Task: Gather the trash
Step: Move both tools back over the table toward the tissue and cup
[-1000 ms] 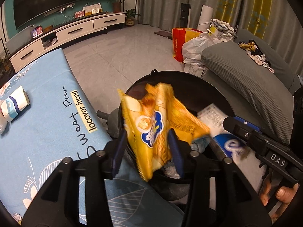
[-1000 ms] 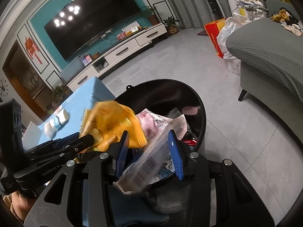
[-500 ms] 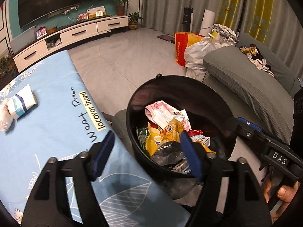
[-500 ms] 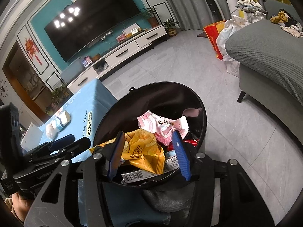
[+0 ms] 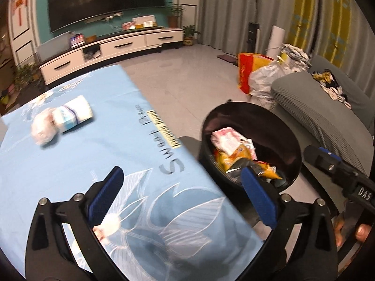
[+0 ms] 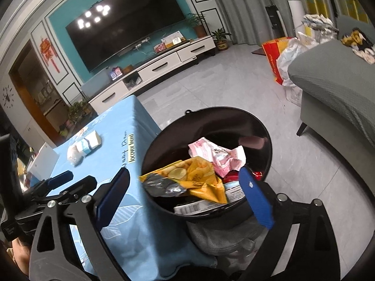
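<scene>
- A second ago the left gripper [image 5: 182, 194] was clamped on a yellow snack bag [image 6: 199, 178] above the black trash bin [image 6: 262, 126]; its jaws are now opening wide with nothing between them, over the blue tablecloth [image 5: 82, 159].
- The right gripper [image 6: 185, 192] earlier pinched a clear barcoded wrapper [image 6: 194, 207]; its jaws are also opening, nothing pressed between the pads, with the bin's near rim seen through the gap.
- Both pieces now lie inside the bin, the yellow bag on top beside one pink wrapper [image 6: 218, 154], the barcoded one at the near edge.
- The bin stands on the floor just beside the table.
- On the cloth: two items touching, one blue-and-white tissue pack [image 5: 72, 113] and one crumpled white wad [image 5: 43, 128].
- One grey sofa [image 5: 323, 107] stands beyond the bin.
</scene>
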`<control>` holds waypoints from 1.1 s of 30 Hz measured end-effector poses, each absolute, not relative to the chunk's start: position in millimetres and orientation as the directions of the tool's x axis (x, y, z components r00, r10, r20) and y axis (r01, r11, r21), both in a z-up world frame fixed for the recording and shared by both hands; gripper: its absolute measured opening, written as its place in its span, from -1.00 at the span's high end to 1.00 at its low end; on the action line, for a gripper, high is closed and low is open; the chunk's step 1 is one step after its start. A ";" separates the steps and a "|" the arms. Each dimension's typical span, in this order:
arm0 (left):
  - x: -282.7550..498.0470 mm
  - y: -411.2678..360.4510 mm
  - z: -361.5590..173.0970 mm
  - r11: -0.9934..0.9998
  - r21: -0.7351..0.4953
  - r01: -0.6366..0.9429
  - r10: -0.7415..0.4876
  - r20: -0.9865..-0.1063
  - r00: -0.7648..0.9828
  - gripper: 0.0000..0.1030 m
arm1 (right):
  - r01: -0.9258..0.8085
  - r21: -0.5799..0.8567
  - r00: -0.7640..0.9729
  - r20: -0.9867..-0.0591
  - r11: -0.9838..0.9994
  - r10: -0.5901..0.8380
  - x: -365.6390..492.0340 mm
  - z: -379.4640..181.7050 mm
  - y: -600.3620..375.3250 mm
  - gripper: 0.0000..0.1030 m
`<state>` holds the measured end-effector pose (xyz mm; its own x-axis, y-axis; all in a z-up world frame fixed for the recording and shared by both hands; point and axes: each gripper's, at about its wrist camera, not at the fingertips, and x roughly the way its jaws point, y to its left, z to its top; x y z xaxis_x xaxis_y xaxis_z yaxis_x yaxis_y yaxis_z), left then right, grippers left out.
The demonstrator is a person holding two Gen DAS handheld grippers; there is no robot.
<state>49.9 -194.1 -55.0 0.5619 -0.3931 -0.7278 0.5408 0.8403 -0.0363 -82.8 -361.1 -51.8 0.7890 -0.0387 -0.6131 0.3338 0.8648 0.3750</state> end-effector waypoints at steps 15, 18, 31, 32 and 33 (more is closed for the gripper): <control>28.7 -64.8 -46.4 0.924 -0.099 0.370 -0.320 -0.730 0.604 -0.94 | 0.193 0.312 0.776 -0.629 0.930 0.050 -64.2 -31.2 -276.5 -0.93; 25.7 -39.4 -48.0 0.937 -0.122 0.329 -0.309 -0.730 0.609 -0.94 | 0.160 0.296 0.768 -0.637 0.942 0.069 -57.4 -29.0 -257.4 -0.93; 27.2 30.0 -67.4 0.960 -0.197 0.198 -0.279 -0.743 0.609 -0.94 | 0.055 0.278 0.725 -0.672 0.959 0.153 -29.0 -38.5 -201.6 -0.93; 28.4 33.9 -69.1 0.961 -0.203 0.190 -0.277 -0.743 0.610 -0.94 | 0.050 0.277 0.721 -0.675 0.960 0.158 -26.5 -40.6 -198.2 -0.93; 29.4 38.4 -70.6 0.961 -0.209 0.182 -0.277 -0.742 0.610 -0.94 | 0.045 0.276 0.717 -0.678 0.960 0.161 -23.7 -42.6 -195.3 -0.93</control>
